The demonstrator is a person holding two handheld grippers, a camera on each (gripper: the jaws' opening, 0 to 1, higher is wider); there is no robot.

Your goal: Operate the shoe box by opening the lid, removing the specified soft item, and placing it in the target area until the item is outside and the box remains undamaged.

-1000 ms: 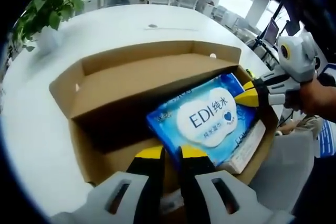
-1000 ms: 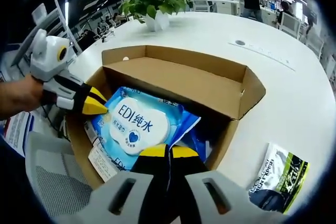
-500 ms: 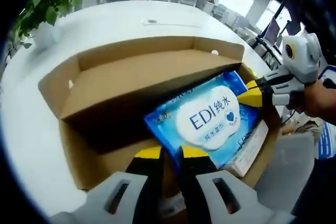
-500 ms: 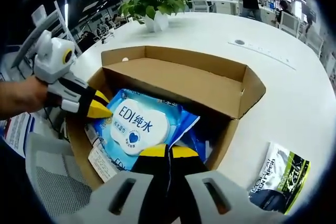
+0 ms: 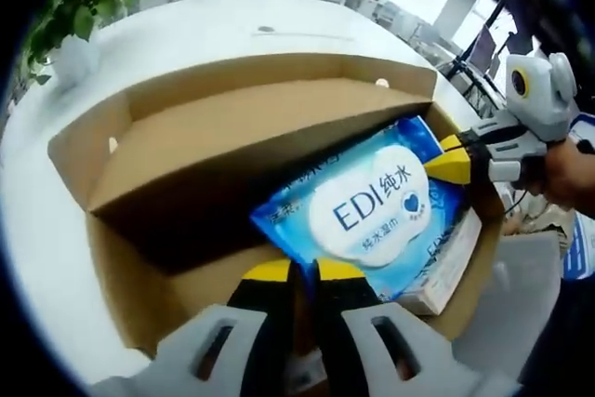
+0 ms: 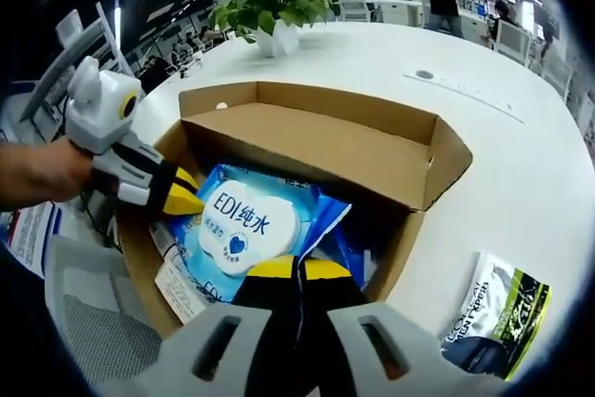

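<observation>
**Wipes pack gripped inside the open box**

Lid already open on shoe box [image 6: 307, 151], set on white counter [image 6: 521, 174]. Blue wipes pack [image 5: 367, 206] inside, tilted up. Left tool [image 5: 299, 276] pinched together at pack's near edge; right tool [image 6: 296, 271] likewise clamped at opposite edge. Removal step in hand. Next: lift together, clear cardboard walls without snagging, set down beside green packet [image 6: 497, 313].

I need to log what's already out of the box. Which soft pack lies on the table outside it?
The green-and-black pack, lying on the white table beside the shoe box. The blue EDI wipes pack is inside the box.
</observation>
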